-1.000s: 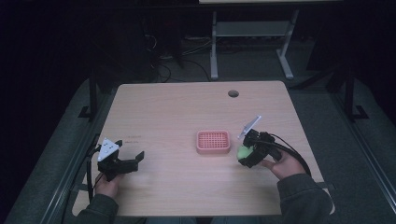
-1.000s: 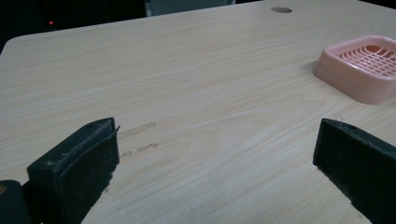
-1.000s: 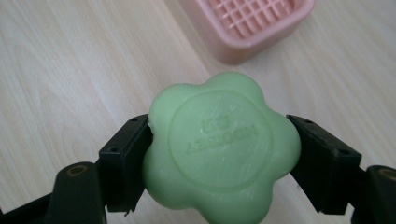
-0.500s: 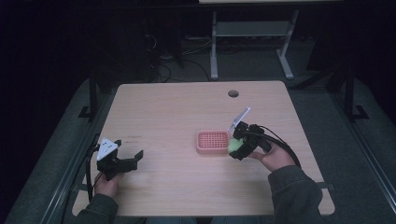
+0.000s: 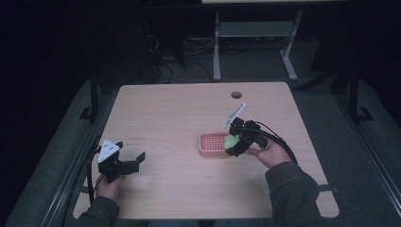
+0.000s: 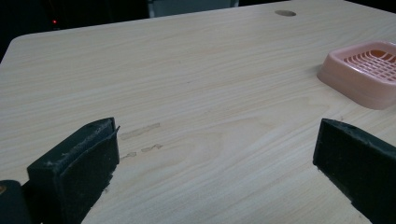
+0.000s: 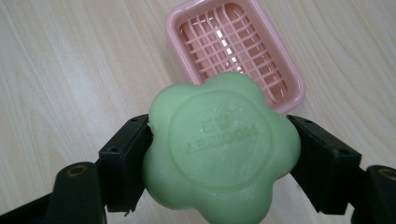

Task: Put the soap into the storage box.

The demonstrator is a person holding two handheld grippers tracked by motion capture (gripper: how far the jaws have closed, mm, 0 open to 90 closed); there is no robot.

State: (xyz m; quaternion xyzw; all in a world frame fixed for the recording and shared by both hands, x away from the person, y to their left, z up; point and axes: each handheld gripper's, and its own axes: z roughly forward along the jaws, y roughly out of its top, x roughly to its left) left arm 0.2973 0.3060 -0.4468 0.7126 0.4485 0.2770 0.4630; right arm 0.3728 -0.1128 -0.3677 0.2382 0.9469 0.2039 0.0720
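Right gripper view has the right gripper (image 7: 219, 154) clamped on a green flower-shaped soap (image 7: 219, 151), held just over the near edge of the pink soap dish (image 7: 285, 70) mid-table (image 5: 165, 109). Left gripper (image 5: 124, 165) sits wide open and empty near the front-left corner.

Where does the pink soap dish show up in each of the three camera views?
High view: the pink soap dish sits centre-right on the table, beside the right gripper holding the green soap.
Left gripper view: at the right edge, upper part.
Right gripper view: top centre, behind the soap.
Shared landmark: the dish's grid floor.
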